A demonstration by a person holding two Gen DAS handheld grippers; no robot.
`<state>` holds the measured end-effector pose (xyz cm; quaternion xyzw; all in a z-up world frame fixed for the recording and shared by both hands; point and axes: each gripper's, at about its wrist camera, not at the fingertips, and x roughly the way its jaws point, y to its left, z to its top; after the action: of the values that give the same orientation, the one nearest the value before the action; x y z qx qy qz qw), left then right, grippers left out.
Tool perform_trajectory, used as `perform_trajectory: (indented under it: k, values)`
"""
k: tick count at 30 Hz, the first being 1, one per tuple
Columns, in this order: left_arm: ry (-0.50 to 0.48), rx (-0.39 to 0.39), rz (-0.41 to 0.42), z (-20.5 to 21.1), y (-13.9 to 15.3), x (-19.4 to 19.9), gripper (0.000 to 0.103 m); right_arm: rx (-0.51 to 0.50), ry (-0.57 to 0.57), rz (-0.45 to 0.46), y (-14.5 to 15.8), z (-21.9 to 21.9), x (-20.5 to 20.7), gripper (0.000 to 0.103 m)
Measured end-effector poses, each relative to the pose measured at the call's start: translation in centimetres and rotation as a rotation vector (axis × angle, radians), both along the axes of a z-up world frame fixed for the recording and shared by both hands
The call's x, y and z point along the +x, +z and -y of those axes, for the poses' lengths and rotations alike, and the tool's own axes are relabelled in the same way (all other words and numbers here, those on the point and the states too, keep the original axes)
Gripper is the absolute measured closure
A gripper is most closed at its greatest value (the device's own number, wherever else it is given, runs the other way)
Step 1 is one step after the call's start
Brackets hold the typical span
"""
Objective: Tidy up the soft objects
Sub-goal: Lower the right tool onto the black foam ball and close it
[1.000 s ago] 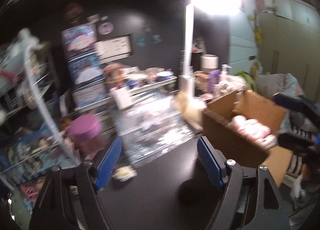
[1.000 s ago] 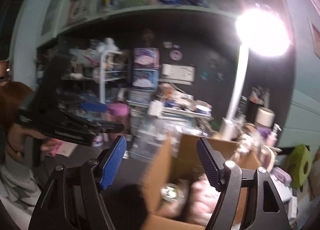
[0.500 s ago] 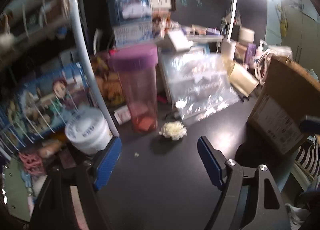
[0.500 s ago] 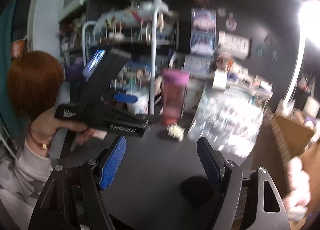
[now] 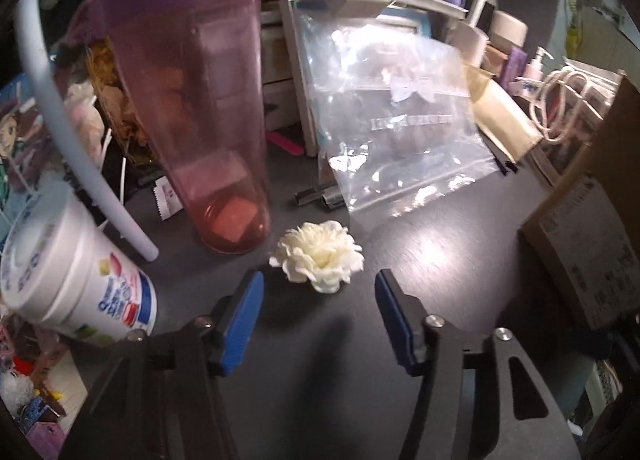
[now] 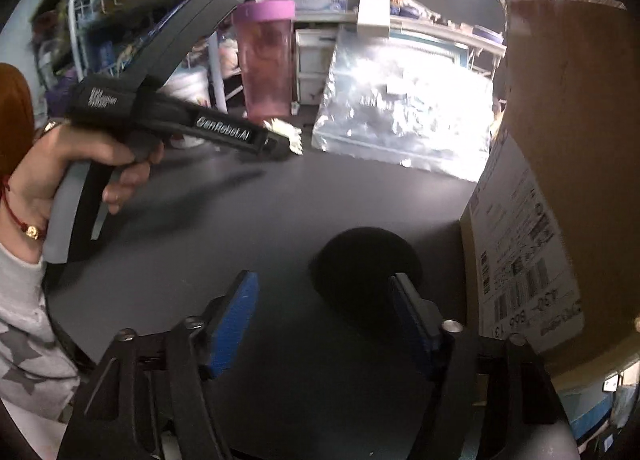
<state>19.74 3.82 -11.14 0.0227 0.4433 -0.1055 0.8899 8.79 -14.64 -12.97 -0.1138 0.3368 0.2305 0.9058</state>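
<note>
Basically left gripper (image 5: 318, 292) jaws apart, lined up on white fabric flower (image 5: 318, 251) lying on the dark table (image 5: 420, 260) just beside pink tumbler (image 5: 200, 99). Risk: wide approach nudges the tumbler or pinches only petals. Right gripper (image 6: 320, 312) apart, empty, beside cardboard box (image 6: 560, 179).

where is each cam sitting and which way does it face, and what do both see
Left wrist: on the left hand-held gripper, low over the black table, facing the white fabric flower before its open blue fingers.
Right wrist: on the right hand-held gripper, facing across the table; its open fingers, the person's left hand and the cardboard box show.
Shared: flower, pink tumbler, clear plastic bag.
</note>
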Motion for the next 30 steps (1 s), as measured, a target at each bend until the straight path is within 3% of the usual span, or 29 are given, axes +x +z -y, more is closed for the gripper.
perform_trajectory:
  k: [9, 15, 19, 26, 30]
  values:
    - [-0.008, -0.006, -0.023, 0.0, -0.8, 1.1, 0.087, 0.005, 0.045, -0.024, -0.3, -0.6, 2.2, 0.049]
    - [-0.027, 0.004, -0.006, 0.0, -0.3, -0.7, 0.089, -0.004, 0.049, -0.009, -0.1, -1.3, 3.2, 0.048]
    - [-0.051, 0.009, -0.002, -0.1, 0.0, -2.5, 0.089, -0.047, 0.006, -0.012, -0.4, -1.2, 3.7, 0.036]
    - [-0.07, 0.014, 0.0, -0.1, -0.1, -4.3, 0.089, -0.054, 0.008, -0.04, -1.2, -1.1, 4.7, 0.036]
    - [-0.077, 0.007, 0.003, -0.4, -0.1, -5.0, 0.089, -0.057, 0.019, -0.021, -1.0, -1.3, 4.8, 0.063]
